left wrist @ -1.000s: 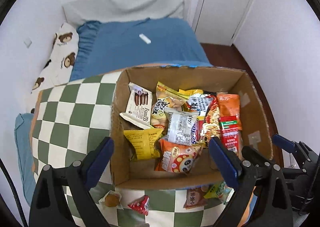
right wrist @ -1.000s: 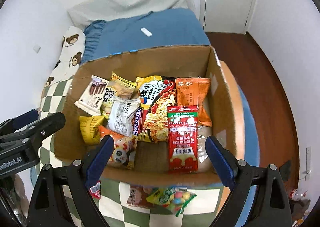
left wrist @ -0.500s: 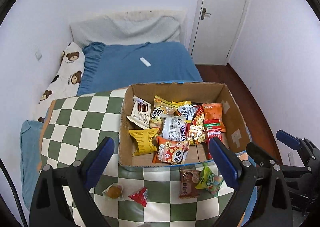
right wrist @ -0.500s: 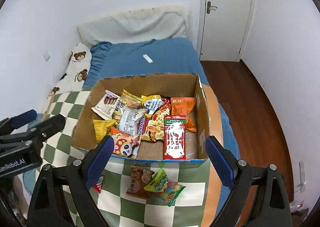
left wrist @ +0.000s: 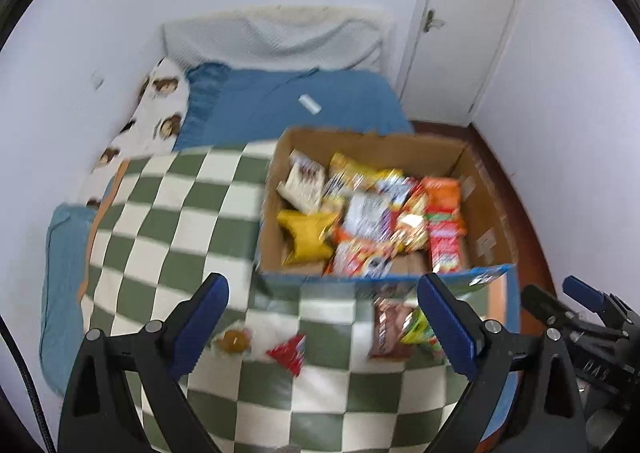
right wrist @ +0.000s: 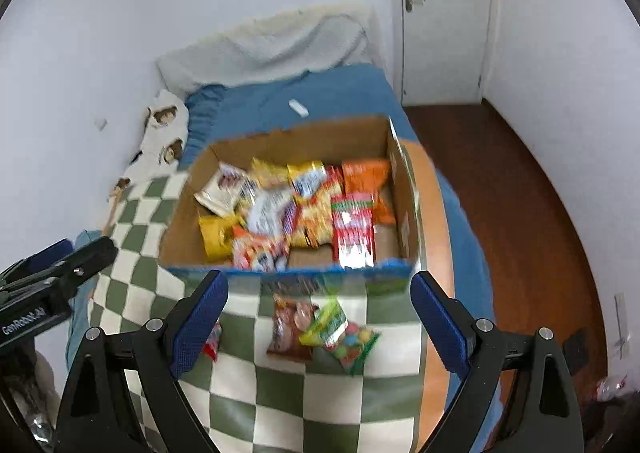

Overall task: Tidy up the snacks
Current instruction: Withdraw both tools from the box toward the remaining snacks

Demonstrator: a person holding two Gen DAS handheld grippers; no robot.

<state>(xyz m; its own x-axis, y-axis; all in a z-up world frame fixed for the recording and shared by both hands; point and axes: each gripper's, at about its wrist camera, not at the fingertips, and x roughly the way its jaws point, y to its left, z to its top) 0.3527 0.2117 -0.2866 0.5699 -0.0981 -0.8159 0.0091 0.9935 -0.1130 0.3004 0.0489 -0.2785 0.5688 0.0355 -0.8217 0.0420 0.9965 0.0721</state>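
Snack-filled cardboard box on checkered blanket, both tongs spread wide, seemingly empty, picture blurred.

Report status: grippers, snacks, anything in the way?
Left gripper open, empty. Right gripper open, empty. Cardboard box full of snacks; four packets loose on the checkered blanket in front of it. Nothing blocking.

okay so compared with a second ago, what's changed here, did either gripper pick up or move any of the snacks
No snack was picked up or moved. Both grippers pulled back and up from the cardboard box, so it looks smaller now and more of the checkered blanket shows. The left gripper and right gripper stay open and empty. The loose snacks in front of the box, including the red packet and candy bag, lie where they were.
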